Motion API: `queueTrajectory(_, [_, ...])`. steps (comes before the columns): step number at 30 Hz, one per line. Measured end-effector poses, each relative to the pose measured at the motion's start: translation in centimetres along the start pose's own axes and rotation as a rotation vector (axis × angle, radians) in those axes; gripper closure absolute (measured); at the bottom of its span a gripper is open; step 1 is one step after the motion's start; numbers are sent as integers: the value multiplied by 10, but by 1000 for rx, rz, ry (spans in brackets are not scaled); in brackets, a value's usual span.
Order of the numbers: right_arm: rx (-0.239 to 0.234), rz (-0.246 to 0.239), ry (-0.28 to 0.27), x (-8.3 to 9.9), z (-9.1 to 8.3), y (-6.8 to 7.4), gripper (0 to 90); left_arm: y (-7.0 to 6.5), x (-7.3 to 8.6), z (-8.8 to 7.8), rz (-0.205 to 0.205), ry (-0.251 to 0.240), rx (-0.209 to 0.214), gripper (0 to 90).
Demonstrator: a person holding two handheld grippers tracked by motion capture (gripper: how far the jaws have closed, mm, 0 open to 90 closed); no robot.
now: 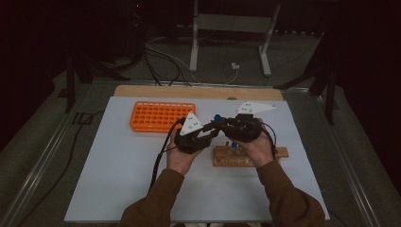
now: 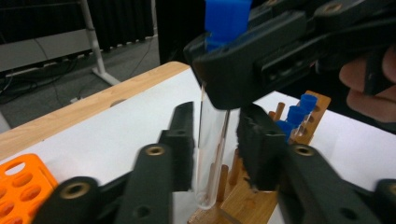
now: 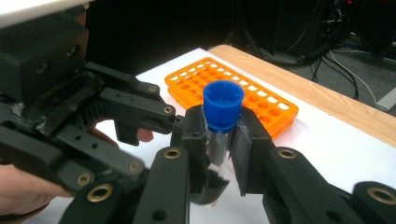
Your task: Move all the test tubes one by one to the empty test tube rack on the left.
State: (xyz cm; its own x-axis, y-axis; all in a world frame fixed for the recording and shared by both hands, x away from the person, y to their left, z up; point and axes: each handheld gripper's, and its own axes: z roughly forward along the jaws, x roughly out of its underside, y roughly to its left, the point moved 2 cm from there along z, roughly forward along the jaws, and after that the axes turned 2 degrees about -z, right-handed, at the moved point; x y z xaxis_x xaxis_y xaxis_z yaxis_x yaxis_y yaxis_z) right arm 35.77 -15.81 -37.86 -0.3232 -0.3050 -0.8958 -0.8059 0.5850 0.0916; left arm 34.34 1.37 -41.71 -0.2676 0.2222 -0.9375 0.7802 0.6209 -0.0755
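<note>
While right claw [image 3: 219,154] pinches blue-capped tube [image 3: 218,135] | left claw [image 2: 215,149] pinches its lower glass | above wooden rack [image 1: 246,158]

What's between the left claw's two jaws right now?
The clear tube with the blue cap stands between the left claw's jaws, as the left gripper view shows. The right claw grips it just under the cap.

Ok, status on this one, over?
Right gripper shut on tube under its blue cap. Left gripper jaws flank tube's lower part. Nothing in the way.
</note>
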Motion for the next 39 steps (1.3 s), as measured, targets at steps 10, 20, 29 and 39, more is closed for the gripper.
queueTrajectory(10, [-5,7,-10,2,0,0,720,2,1,0,18,5,3,783])
queueTrajectory(20, [79,23,-67,5,-28,-16,368,19,3,-7,-11,4,-44,785])
queueTrajectory(29, [220,57,-62,29,-56,-37,169,34,3,-15,-17,-12,-84,784])
queueTrajectory(39, [307,106,-89,48,-83,-45,33,50,5,-17,-34,-31,-130,784])
